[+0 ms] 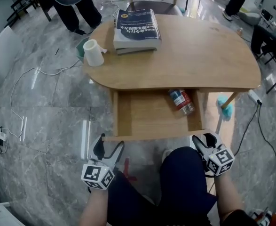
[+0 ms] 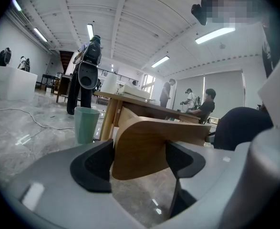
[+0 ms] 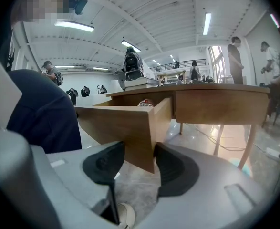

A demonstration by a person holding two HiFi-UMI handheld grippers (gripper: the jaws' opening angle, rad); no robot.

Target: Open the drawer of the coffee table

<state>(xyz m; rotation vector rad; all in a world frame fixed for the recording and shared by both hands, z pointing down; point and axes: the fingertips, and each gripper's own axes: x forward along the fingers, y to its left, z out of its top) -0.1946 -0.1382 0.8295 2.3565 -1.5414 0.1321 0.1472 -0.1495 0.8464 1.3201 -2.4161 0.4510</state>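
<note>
Grips the front board of the drawer (image 1: pixel 147 116) (image 2: pixel 154 142) (image 3: pixel 120 125) at both ends. Clenches the left hand-held gripper (image 1: pixel 108 148) (image 2: pixel 140 159) on the left end of that board, with one dark pad on each side of the wood. Clenches the right hand-held gripper (image 1: pixel 205 142) (image 3: pixel 140 163) on the right end the same way, with the wood corner squeezed between its two pads.

Has the drawer pulled well out from under the desk (image 1: pixel 213 55), wide open on top, with its front board close to the dark blue knee (image 1: pixel 185 178). Shows a clear bottle (image 1: pixel 181 101) with a red and blue label lying on its side at the back right of the drawer, partly tucked under the desk edge.

On top of the desk, at the far left: a pile of books (image 1: pixel 137 30), and just beside it, near the edge, a white cup (image 1: pixel 93 52). Down on the grey stone floor (image 1: pixel 43 126), beside a desk leg, a green cup (image 2: pixel 86 124).
</note>
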